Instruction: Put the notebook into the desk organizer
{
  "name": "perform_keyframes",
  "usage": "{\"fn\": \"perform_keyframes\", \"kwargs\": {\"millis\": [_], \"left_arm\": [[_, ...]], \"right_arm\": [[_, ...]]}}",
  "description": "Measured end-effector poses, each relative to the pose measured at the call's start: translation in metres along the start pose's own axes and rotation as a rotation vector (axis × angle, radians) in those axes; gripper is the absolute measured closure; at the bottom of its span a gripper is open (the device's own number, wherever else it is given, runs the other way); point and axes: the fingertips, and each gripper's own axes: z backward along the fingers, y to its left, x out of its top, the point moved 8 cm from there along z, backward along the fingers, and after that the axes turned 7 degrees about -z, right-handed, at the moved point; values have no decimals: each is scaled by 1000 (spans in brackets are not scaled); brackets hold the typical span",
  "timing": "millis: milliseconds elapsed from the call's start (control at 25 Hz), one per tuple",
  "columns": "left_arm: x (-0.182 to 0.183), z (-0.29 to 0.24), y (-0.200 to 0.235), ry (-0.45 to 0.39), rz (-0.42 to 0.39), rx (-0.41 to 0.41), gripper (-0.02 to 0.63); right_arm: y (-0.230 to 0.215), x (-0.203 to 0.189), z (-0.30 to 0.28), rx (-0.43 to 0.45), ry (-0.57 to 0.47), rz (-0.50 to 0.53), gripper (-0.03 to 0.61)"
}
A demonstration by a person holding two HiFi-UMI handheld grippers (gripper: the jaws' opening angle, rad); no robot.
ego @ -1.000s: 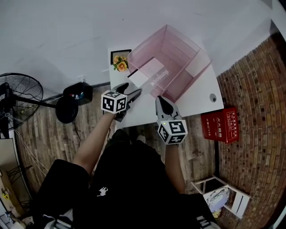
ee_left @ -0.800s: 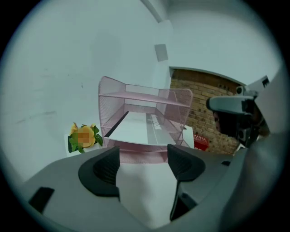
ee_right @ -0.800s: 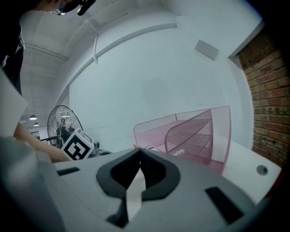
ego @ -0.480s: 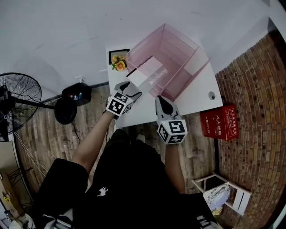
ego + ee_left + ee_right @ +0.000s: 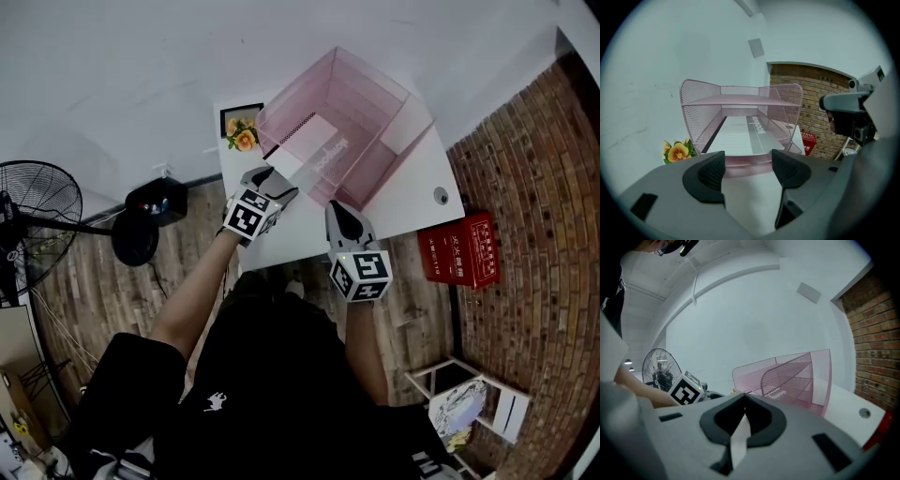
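Left gripper (image 5: 747, 168) jaws stand wide, closing slightly, nothing between them; right gripper (image 5: 743, 420) is pinched together, empty, hanging back at the desk edge. Just beyond, the notebook (image 5: 740, 136) lies flat in the desk organizer (image 5: 693, 112) bottom tray: judged light, stiff, slick-covered, best nudged or pinched at its near short edge. Versus a second ago, the left gripper has rolled and advanced toward the tray mouth; the right is unmoved.

Colours only:
- desk organizer (image 5: 380, 94): translucent pink, fine mesh pattern
- notebook (image 5: 314, 148): white cover with a grey band, white lettering on the band
- table (image 5: 412, 192): plain white
- flowers (image 5: 242, 139): yellow-orange, green leaves
- box (image 5: 459, 251): red, white print
- brick wall (image 5: 534, 187): red-brown, pale mortar grid
- floor (image 5: 94, 272): brown wood planks
- fan (image 5: 37, 216): black
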Motion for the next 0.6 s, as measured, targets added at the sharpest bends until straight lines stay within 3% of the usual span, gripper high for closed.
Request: {"fn": "perform_keyframes", "kwargs": {"millis": [600], "left_arm": [[19,-22,2,-12,-1,11,302]], "right_arm": [[-16,4,2,-28,-12,-13,575]]}}
